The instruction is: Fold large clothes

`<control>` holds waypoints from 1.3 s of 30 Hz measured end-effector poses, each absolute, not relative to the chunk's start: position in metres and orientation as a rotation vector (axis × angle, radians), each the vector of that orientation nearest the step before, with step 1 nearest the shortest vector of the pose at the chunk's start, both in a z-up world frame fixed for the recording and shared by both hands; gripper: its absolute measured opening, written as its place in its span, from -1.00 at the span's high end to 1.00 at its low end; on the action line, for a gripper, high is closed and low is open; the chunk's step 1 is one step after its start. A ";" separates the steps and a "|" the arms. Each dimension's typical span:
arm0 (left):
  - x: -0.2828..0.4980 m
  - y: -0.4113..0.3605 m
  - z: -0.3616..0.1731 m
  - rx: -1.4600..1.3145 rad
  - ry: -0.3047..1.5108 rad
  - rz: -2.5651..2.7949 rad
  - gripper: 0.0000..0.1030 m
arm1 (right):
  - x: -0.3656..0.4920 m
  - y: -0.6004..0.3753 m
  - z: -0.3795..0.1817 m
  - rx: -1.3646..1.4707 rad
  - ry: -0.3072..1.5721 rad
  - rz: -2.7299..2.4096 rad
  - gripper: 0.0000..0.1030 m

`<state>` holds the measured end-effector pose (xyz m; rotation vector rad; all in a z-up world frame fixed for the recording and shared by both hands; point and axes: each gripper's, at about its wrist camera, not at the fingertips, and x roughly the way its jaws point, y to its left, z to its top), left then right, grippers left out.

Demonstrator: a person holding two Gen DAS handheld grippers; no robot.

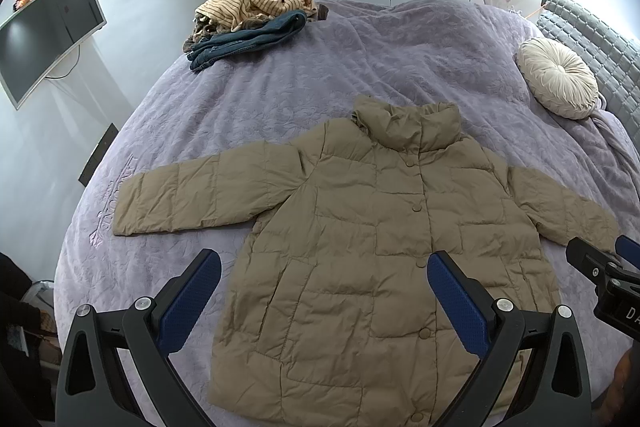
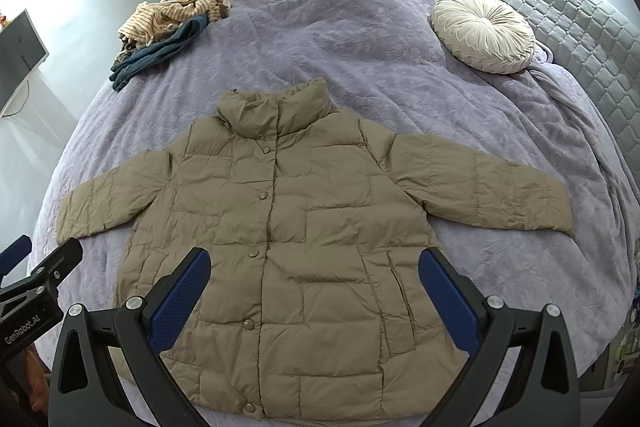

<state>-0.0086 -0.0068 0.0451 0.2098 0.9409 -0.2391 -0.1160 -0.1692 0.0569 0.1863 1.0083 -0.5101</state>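
Observation:
A tan quilted puffer jacket (image 1: 360, 239) lies flat and buttoned, front up, on a lavender bedspread (image 1: 312, 79), sleeves spread to both sides, collar pointing away. It also shows in the right wrist view (image 2: 296, 239). My left gripper (image 1: 324, 275) is open and empty, hovering above the jacket's lower left part. My right gripper (image 2: 314, 275) is open and empty above the jacket's lower hem. Each gripper shows at the edge of the other's view: the right gripper (image 1: 608, 267), the left gripper (image 2: 36, 267).
A pile of clothes (image 1: 248, 23) with striped fabric and jeans lies at the bed's far left. A round cream cushion (image 1: 556, 79) rests by the grey padded headboard (image 1: 592, 39) at right. A monitor (image 1: 48, 31) hangs on the left wall. White wardrobe doors stand behind.

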 end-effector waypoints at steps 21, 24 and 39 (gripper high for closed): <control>-0.012 -0.009 0.042 0.212 0.948 -0.242 -1.00 | -0.116 -0.169 0.056 0.187 1.010 -0.513 -1.00; -0.012 -0.010 0.039 0.214 0.950 -0.243 -1.00 | -0.116 -0.168 0.056 0.188 1.010 -0.514 -1.00; -0.014 -0.007 0.033 0.205 0.962 -0.242 -1.00 | -0.115 -0.164 0.054 0.182 1.014 -0.509 -1.00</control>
